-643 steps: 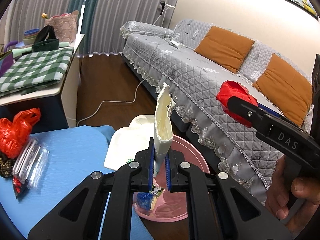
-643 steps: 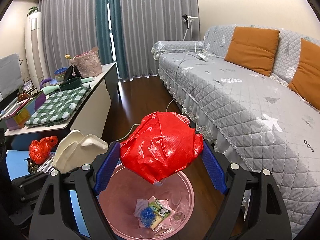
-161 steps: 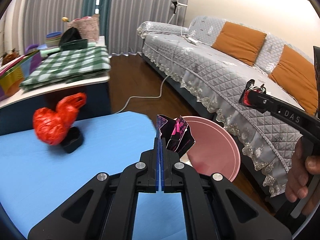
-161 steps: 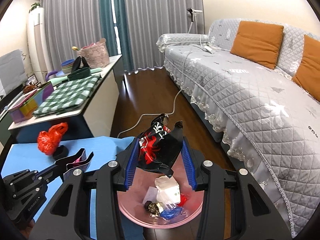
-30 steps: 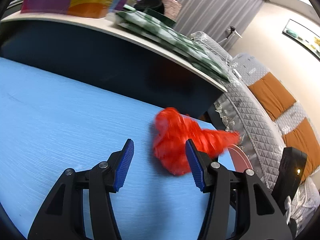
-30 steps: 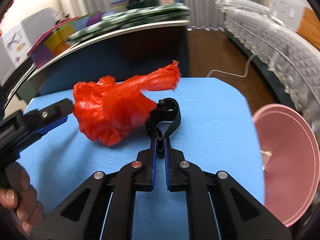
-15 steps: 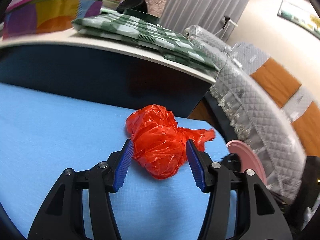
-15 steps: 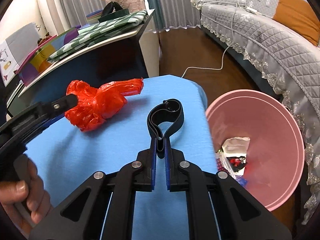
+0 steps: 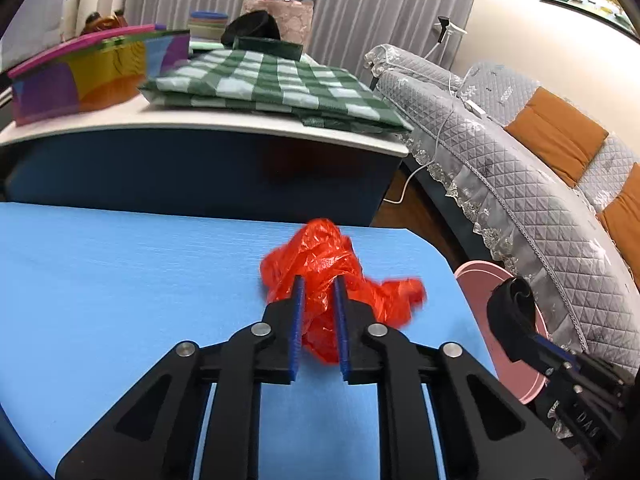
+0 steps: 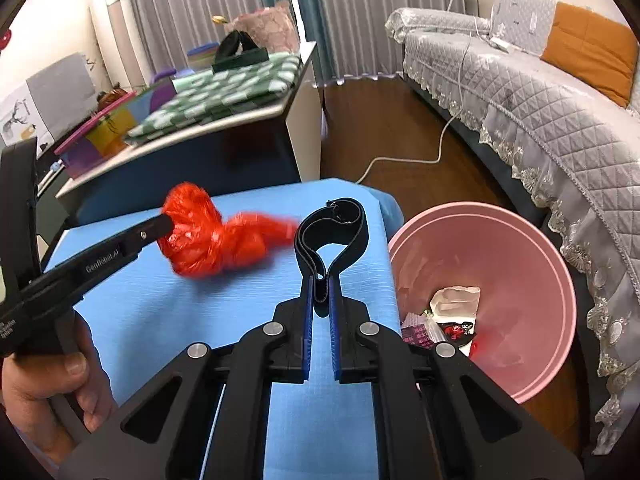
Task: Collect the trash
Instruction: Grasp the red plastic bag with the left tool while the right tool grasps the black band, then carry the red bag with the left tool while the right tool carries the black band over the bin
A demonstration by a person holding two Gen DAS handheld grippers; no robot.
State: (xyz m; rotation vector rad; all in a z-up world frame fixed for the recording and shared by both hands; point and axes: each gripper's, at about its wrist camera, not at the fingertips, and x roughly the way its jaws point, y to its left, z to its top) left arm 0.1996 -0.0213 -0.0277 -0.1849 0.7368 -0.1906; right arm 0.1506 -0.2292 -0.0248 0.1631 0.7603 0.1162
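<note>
Left gripper (image 9: 319,280): jaws closing, crumpled red plastic bag (image 9: 332,276) between the blue pads, which press into it on both sides. Bag bulges above and to the right of the fingers; it appears raised off the blue table (image 9: 120,280), though contact with the surface cannot be judged with certainty. In the right wrist view the same bag (image 10: 212,240) is motion-blurred at the tip of the left gripper (image 10: 166,222), whose handle is held by a hand (image 10: 44,396) at lower left.

Right gripper (image 10: 319,284): jaws drawn together, clamped on the lower end of a black strap loop (image 10: 332,232). Loop stands open above the fingertips, over the table's right edge. In the left wrist view the strap (image 9: 512,304) shows at right, in front of the basin.

Pink basin (image 10: 520,240): on the floor, just beside the table's right edge, below table height. Contents: a white crumpled carton (image 10: 456,300), a dark wrapper and small red scraps, lying at the bottom.

Background: grey quilted sofa (image 10: 540,100) with orange cushions (image 10: 588,56) to the right; side counter (image 9: 240,120) behind the table carrying a green checked cloth (image 9: 272,80) and a multicoloured box (image 9: 92,72).
</note>
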